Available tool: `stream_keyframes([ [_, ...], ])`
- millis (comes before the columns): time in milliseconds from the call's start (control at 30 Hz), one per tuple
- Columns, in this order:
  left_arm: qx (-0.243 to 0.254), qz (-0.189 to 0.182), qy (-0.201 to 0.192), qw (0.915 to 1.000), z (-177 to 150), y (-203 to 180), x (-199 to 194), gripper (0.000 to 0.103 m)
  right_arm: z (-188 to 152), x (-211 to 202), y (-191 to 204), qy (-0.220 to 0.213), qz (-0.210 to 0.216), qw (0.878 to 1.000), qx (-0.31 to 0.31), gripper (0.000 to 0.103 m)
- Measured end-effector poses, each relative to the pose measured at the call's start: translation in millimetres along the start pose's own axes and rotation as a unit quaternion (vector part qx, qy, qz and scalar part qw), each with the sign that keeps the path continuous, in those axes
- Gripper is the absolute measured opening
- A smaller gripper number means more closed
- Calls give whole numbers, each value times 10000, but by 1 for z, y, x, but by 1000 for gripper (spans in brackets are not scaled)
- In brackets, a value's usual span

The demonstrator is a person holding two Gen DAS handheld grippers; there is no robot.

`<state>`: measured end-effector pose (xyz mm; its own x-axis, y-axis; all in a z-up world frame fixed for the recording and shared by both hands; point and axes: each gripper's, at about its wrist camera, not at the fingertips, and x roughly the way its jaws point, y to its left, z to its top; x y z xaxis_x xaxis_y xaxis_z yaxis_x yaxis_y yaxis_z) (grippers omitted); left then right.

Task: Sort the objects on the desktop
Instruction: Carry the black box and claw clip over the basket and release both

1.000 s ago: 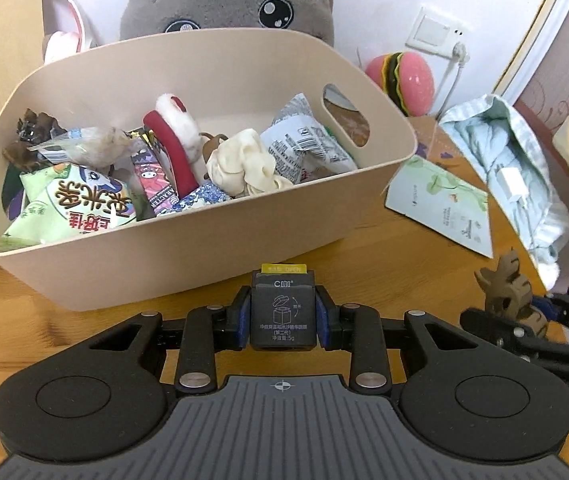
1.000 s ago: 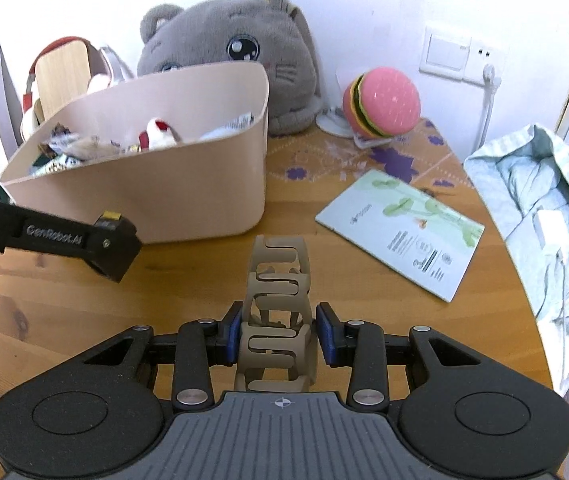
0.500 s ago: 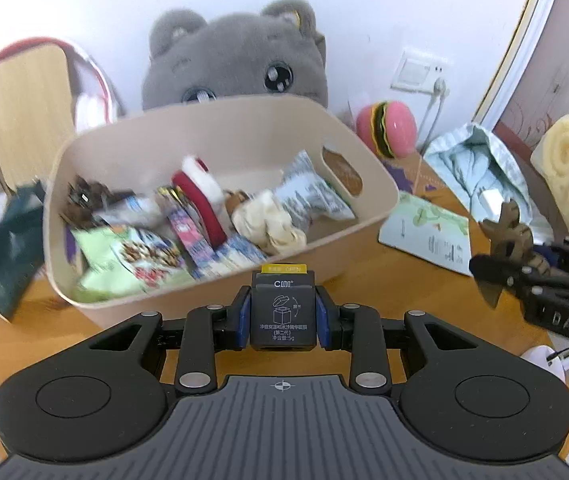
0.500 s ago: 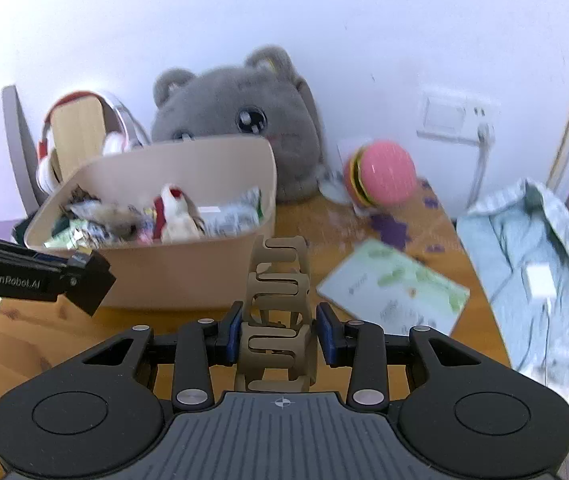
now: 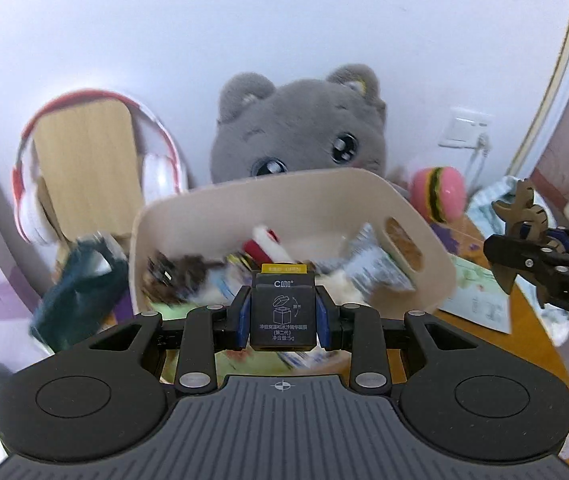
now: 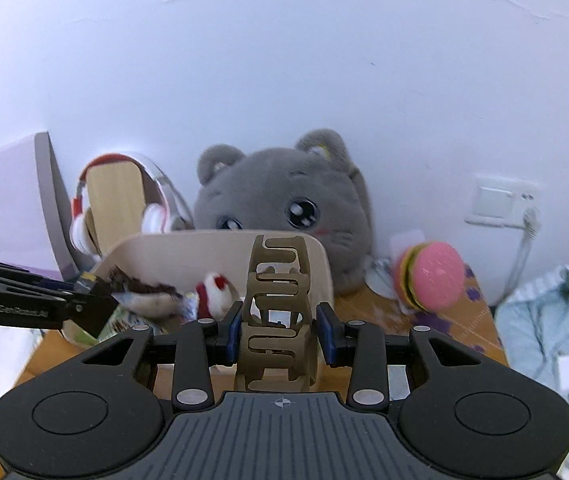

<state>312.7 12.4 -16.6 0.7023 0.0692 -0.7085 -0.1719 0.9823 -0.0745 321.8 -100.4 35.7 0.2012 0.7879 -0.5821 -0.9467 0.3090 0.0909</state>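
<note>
My left gripper [image 5: 283,314] is shut on a small black box [image 5: 283,322] with a yellow top strip, held in the air in front of the beige storage bin [image 5: 428,264]. The bin [image 6: 212,256] holds several snack packets and small toys. My right gripper [image 6: 280,330] is shut on a tan hair claw clip [image 6: 278,300], held upright, level with the bin's near right corner. In the left wrist view the right gripper [image 5: 524,240] shows at the right edge with the clip [image 5: 518,208]. In the right wrist view the left gripper [image 6: 88,300] reaches in from the left.
A grey plush cat [image 5: 304,136] sits behind the bin against the wall. Red-and-white headphones hang on a wooden stand [image 5: 88,160] at back left. A burger toy [image 6: 432,276], a leaflet [image 5: 476,300] and a pale blue cloth [image 6: 548,328] lie at right on the wooden table [image 6: 368,304].
Both grippers have risen and tilted up with their loads, so the bin sits lower and farther in both views and more wall shows. Neither grip has changed.
</note>
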Motion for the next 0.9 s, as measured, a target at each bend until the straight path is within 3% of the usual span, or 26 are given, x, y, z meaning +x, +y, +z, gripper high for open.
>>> stream_keyframes([
  [200, 75, 277, 28, 9996, 20, 11, 19, 32, 23, 24, 17, -38, 228, 9997, -125, 35],
  [400, -37, 472, 404, 9981, 22, 18, 55, 32, 38, 60, 28, 60, 395, 9992, -67, 35],
  [567, -33, 595, 629, 9962, 15, 18, 77, 32, 36, 94, 39, 307, 321, 9988, -214, 35],
  [867, -21, 637, 698, 9955, 13, 16, 88, 32, 18, 136, 42, 830, 194, 9960, -257, 35],
  [900, -19, 647, 708, 9954, 14, 15, 88, 36, 17, 139, 41, 878, 205, 9957, -223, 37],
])
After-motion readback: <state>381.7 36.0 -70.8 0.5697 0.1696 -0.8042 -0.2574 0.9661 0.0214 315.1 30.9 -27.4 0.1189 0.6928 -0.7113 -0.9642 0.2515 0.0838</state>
